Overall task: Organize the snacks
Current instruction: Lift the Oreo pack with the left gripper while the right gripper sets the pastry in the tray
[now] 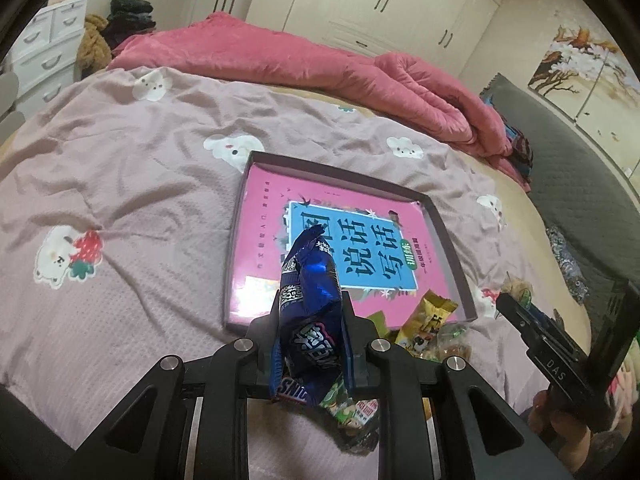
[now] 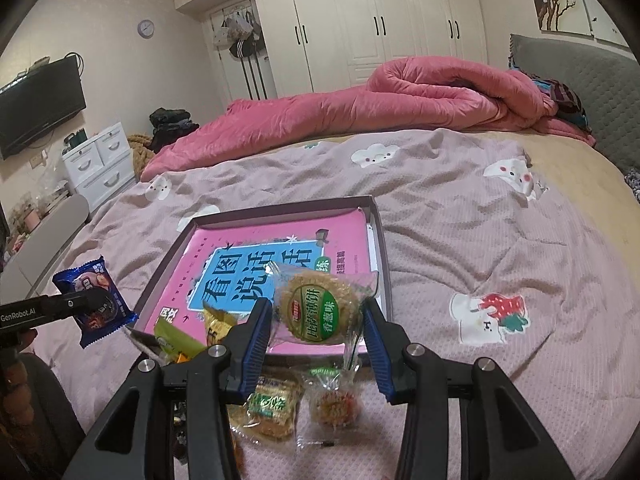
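My left gripper (image 1: pixel 310 306) is shut on a blue snack packet (image 1: pixel 310 280), which it holds upright above the bed. The right wrist view shows the same blue packet (image 2: pixel 94 300) at the far left, in the left gripper (image 2: pixel 86 304). My right gripper (image 2: pixel 316 332) is shut on a round cracker in a clear wrapper with a green label (image 2: pixel 316 312). It holds the cracker over the near edge of a shallow dark box (image 2: pixel 280 206) lined with a pink book (image 2: pixel 248 248). Yellow (image 2: pixel 218 322) and green (image 2: pixel 176 340) packets lie at the box's near corner.
More wrapped snacks (image 2: pixel 274 404) (image 2: pixel 332 400) lie on the mauve bedsheet (image 2: pixel 480 240) under my right gripper. A rolled pink quilt (image 2: pixel 360 108) runs along the far side of the bed, with a grey headboard (image 2: pixel 580 80) at the right. White drawers (image 2: pixel 100 160) stand to the left.
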Demonstrator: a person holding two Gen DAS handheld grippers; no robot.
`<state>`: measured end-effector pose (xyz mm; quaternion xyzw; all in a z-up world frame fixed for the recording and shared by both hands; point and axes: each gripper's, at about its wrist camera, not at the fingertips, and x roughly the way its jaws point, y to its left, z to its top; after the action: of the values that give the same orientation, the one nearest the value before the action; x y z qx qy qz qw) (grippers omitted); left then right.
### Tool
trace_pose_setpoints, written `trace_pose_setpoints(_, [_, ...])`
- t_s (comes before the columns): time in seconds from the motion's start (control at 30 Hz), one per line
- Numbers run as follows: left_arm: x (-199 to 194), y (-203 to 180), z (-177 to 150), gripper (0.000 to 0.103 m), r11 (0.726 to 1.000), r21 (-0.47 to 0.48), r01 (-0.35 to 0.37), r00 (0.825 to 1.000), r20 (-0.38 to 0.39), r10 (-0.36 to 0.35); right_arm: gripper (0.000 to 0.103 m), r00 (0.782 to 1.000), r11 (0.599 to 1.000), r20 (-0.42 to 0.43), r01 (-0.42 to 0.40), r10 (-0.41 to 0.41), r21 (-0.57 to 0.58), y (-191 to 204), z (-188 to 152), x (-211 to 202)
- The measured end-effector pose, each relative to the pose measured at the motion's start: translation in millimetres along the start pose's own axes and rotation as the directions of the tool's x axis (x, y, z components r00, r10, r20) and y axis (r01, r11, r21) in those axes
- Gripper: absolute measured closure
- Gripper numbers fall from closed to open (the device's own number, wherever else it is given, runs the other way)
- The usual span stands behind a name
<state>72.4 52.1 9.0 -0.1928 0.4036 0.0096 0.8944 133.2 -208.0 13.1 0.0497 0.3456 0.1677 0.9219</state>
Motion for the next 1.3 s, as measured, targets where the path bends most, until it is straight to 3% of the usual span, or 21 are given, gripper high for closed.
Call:
trace_pose_setpoints(0.3, [21.7,-8.5,11.4,0.08,1.0,0.018,0.012,1.0,-0.014,-0.012,0.057,1.0,1.0,-0.005,0.001,-0.001,-0.016,-4.1,7.9,17.6])
trace_pose_setpoints(0.73, [69.3,4.5,15.4,0.08,0.999,-0.027,0.031,0.993,-0.109,-0.033,0.057,0.996,1.0,-0.088,-0.024,0.025,0.015,-13.7,6.3,58.4])
trace_pose_setpoints(1.3, [89.3,12.1,14.0,0.08,0.996,-0.046,0.071,0.985,-0.152,-0.077,0.055,0.982,1.0,-0.188,-0.02,0.024,0.025,-16.4,-7.8,80.6])
